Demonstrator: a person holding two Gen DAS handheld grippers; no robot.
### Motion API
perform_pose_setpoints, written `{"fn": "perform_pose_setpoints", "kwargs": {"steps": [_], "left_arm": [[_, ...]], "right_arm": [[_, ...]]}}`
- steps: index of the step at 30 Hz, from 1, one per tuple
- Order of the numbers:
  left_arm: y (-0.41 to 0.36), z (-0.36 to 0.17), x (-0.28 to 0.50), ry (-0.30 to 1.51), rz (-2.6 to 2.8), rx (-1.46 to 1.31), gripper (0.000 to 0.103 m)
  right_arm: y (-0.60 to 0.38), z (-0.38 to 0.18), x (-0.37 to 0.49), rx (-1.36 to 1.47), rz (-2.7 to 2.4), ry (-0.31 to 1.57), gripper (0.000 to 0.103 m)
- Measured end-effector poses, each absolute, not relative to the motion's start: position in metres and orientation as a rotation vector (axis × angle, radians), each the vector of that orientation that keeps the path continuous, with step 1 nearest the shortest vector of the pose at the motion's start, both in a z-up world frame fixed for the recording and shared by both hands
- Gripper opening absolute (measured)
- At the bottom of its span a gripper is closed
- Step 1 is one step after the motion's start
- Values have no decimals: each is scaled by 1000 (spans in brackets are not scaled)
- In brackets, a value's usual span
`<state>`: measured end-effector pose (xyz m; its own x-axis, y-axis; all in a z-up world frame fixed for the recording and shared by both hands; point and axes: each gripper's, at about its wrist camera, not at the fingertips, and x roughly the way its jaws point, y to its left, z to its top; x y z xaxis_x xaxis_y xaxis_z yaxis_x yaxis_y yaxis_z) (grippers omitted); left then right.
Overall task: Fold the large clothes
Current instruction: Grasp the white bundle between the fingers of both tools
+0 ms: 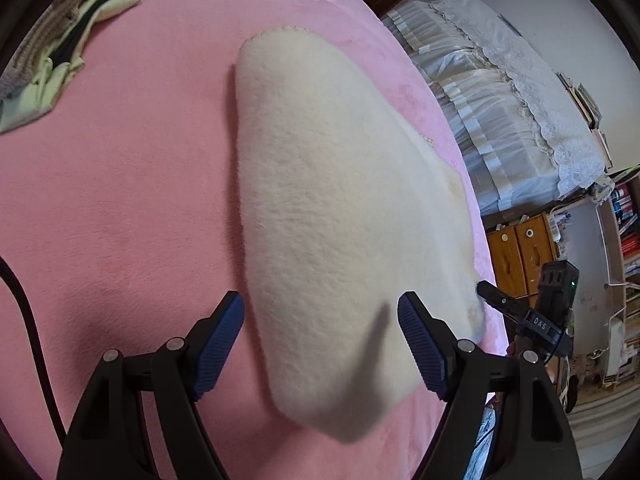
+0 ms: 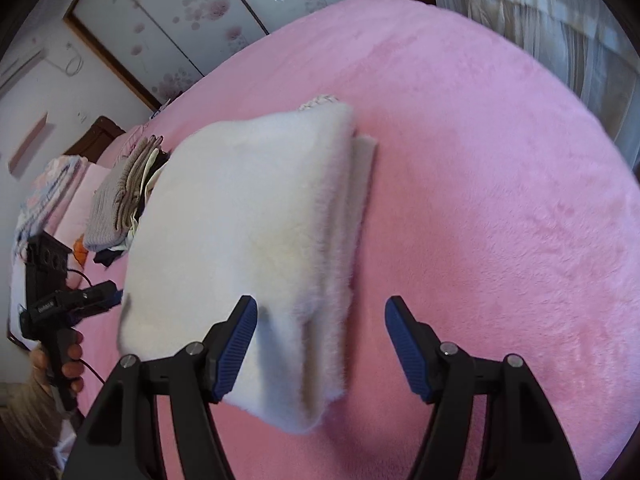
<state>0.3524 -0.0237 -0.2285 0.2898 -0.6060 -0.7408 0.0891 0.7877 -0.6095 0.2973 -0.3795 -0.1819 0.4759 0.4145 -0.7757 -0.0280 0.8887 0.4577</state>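
Note:
A cream fluffy garment [image 1: 332, 208] lies folded in a thick pad on the pink bed [image 1: 120, 200]. My left gripper [image 1: 320, 320] is open and empty, its jaws standing over the garment's near left edge. In the right wrist view the same folded garment [image 2: 248, 232] shows stacked layers along its right edge. My right gripper [image 2: 320, 328] is open and empty over the garment's near right corner. The right gripper also shows in the left wrist view [image 1: 486, 292] at the garment's right edge, and the left gripper shows in the right wrist view [image 2: 108, 294] at its left edge.
A pile of other clothes [image 1: 60, 52] lies at the far left of the bed, also seen in the right wrist view [image 2: 120, 196]. A lace-covered bed or sofa [image 1: 500, 112] and wooden drawers [image 1: 520, 256] stand beyond the bed's right side. A wardrobe [image 2: 180, 20] stands behind.

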Motion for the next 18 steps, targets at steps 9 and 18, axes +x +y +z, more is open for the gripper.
{"fn": "perform_pose_setpoints", "kwargs": {"steps": [9,18], "left_arm": [[-33,-255,377,1222,-558,-555,84],[-48,-270,402,1241,-620,-549,95]], "right_arm": [[-382,-213,335,575,436,1116,68],[-372,-238,368,641,543,1149,80]]}}
